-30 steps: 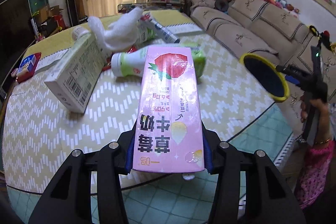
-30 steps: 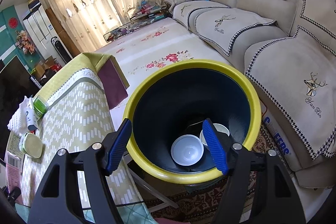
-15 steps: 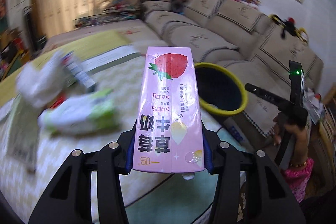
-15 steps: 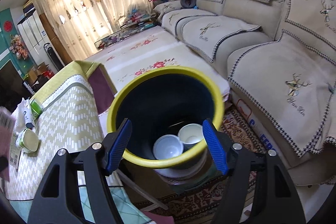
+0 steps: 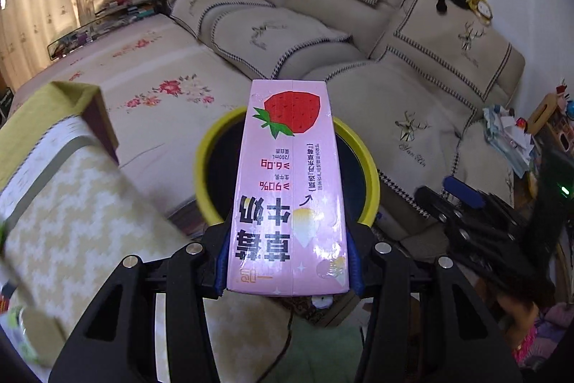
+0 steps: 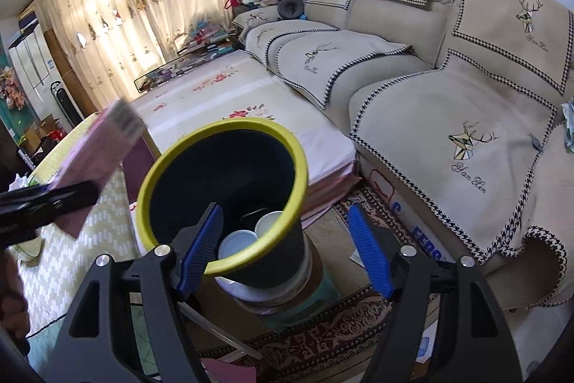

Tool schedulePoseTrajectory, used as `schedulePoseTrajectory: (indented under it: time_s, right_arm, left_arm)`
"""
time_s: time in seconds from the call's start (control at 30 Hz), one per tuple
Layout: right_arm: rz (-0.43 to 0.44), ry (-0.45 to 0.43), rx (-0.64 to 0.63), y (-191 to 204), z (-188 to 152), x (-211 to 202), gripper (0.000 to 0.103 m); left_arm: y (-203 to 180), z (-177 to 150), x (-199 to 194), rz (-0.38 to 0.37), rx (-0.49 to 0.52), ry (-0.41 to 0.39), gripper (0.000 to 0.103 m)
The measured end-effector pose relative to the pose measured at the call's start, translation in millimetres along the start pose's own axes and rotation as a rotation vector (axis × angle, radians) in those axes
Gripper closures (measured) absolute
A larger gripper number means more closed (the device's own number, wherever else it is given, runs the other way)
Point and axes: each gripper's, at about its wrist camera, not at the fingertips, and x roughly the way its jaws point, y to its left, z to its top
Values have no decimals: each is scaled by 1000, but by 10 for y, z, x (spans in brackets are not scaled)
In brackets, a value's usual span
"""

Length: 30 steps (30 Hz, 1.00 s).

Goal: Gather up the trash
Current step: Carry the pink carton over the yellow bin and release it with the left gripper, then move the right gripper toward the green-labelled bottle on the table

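Note:
My left gripper (image 5: 288, 261) is shut on a pink strawberry milk carton (image 5: 288, 189), held level and pointing at a dark trash bin with a yellow rim (image 5: 371, 174). In the right wrist view the carton (image 6: 97, 153) hangs just left of the bin (image 6: 222, 178), which holds two white cups (image 6: 238, 243). My right gripper (image 6: 283, 246) is open and empty, its left finger (image 6: 201, 246) over the bin's near rim.
The table with a yellow zigzag cloth (image 5: 71, 203) is at the left, with blurred trash at its edge. A beige sofa (image 6: 448, 88) runs behind and right of the bin. A patterned rug (image 6: 323, 329) lies under the bin's stand.
My left gripper has swung right from the table with the carton, which now points at the bin. My right gripper has pulled back and right, so the bin sits further left.

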Motion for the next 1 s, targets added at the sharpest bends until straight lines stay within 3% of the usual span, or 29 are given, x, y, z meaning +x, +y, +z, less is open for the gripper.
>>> schedulePoseTrajectory:
  time_s: [0.27, 0.33, 0.4, 0.57, 0.67, 0.8, 1.0]
  right_arm:
    - [-16, 14, 23, -94, -13, 72, 34]
    - [-13, 17, 23, -107, -15, 71, 34]
    - [-10, 17, 22, -100, -25, 57, 34]
    - [4, 8, 16, -53, -37, -1, 34]
    - [15, 6, 2, 15, -40, -27, 34]
    - [33, 11, -26, 159, -32, -34, 34]
    - [70, 24, -83, 488, -47, -57, 33]
  left_arm:
    - [-80, 319, 575, 8, -12, 60, 53]
    - [-105, 352, 608, 29, -16, 56, 26]
    - [-87, 355, 542, 43, -25, 31, 23]
    - [-19, 231, 35, 43, -49, -50, 23]
    - [31, 87, -436, 55, -66, -141, 16]
    - [189, -205, -1112, 99, -107, -257, 11]
    - [615, -759, -1914, 180, -210, -353, 7]
